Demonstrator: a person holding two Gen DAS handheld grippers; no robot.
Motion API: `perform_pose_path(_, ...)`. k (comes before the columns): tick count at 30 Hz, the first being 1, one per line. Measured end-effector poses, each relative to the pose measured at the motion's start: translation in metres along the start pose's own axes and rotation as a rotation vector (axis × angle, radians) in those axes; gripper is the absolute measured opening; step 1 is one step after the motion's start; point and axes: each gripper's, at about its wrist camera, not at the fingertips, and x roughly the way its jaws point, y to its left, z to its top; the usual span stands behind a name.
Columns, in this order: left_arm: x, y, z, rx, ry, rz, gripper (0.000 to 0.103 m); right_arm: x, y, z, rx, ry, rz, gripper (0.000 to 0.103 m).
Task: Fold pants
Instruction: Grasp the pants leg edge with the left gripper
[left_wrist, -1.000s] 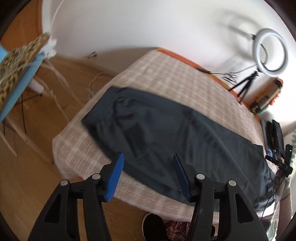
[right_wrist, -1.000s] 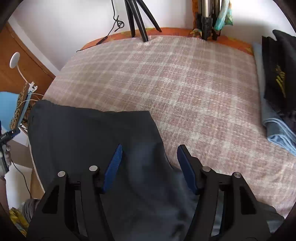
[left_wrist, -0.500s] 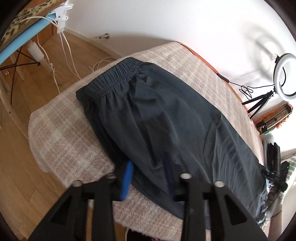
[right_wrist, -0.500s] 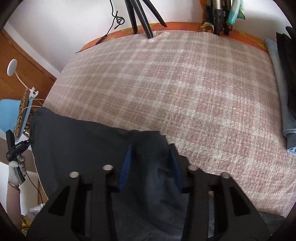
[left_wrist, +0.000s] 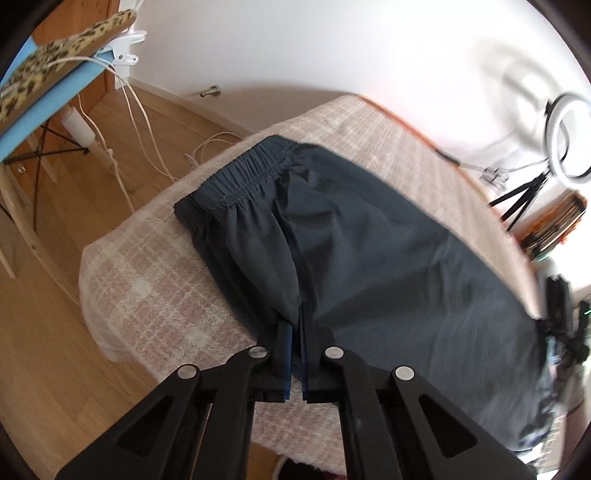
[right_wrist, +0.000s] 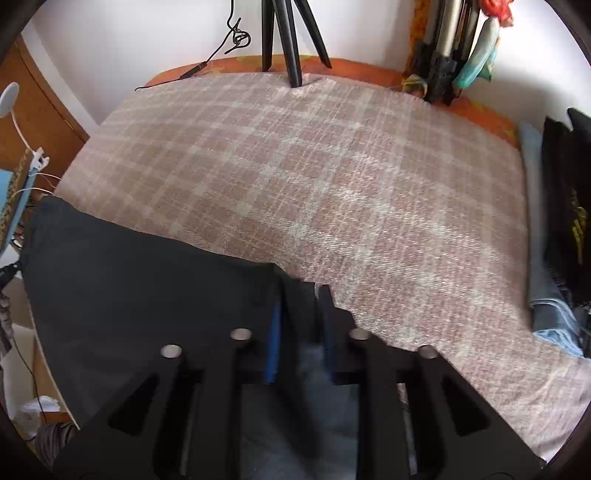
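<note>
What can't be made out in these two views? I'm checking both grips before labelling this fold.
- Left wrist view: the left claw is shut on the pants; how many layers it pinches is hidden by its fingers.
- Left wrist view: the pants' far end is motion-blurred and cut off by the lens rim.
- Right wrist view: the right claw is opening; its dark fingers mask whether the pads touch cloth.

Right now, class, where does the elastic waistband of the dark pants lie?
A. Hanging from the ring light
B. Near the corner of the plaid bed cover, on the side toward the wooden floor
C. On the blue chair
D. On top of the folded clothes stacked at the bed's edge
B: in the left wrist view the gathered waistband of the pants lies flat by the corner of the plaid bed cover, with the wooden floor just beyond.
</note>
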Motion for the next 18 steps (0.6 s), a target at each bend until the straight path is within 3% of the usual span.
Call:
perform_pose_path(1, -0.005, 0.001, 0.001, 0.004, -0.011, -0.011, 0.0, -0.005, 0.002, -0.001, -0.006, -0.016, -0.016, 0.047)
perform_pose_path(2, -0.008, 0.002, 0.002, 0.012, -0.018, -0.013, 0.002, -0.012, 0.004, -0.003, -0.003, -0.037, -0.022, 0.052)
perform_pose_path(4, -0.015, 0.005, 0.003, 0.025, -0.031, -0.013, 0.008, -0.023, 0.007, -0.005, 0.001, -0.057, -0.009, 0.054)
perform_pose_path(6, -0.02, 0.009, 0.007, 0.026, -0.041, 0.007, 0.022, -0.032, 0.012, -0.007, -0.009, -0.071, -0.013, 0.056)
perform_pose_path(10, -0.026, 0.032, 0.015, -0.07, -0.024, 0.006, 0.046, -0.05, 0.028, -0.015, -0.027, -0.089, 0.003, 0.057)
perform_pose_path(14, -0.022, 0.057, 0.023, -0.163, -0.015, -0.071, 0.049, -0.064, 0.045, -0.024, -0.022, -0.111, 0.038, 0.057)
perform_pose_path(18, -0.012, 0.07, 0.029, -0.209, -0.009, -0.079, 0.049, -0.075, 0.059, -0.033, -0.001, -0.122, 0.083, 0.057)
